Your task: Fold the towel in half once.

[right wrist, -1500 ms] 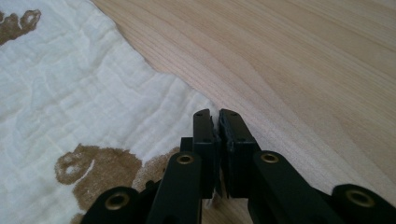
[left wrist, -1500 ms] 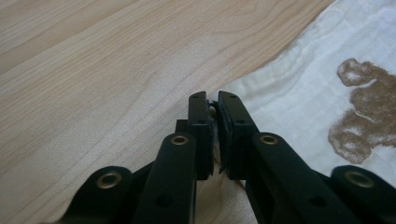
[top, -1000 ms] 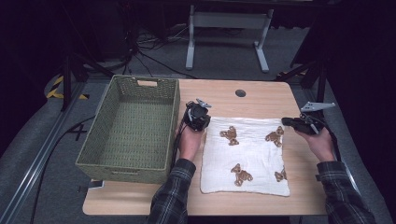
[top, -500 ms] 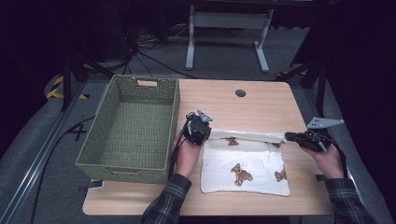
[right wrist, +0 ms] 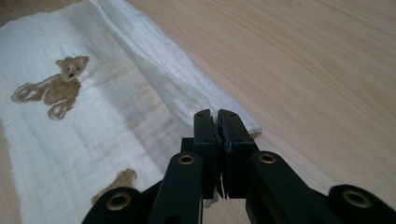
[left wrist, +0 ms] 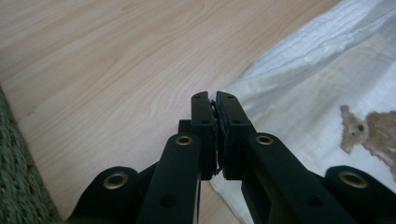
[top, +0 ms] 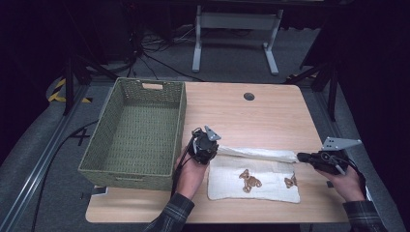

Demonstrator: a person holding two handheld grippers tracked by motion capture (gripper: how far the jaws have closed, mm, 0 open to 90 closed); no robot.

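high view: basket (top: 135,130) beside cloth (top: 256,180).

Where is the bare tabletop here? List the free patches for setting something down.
Widest free patch: the table beyond the cloth's folded edge, right of the basket, holding just a small dark disc. The basket's inside is free too. Crowded: the near half, with cloth, left gripper and right gripper.
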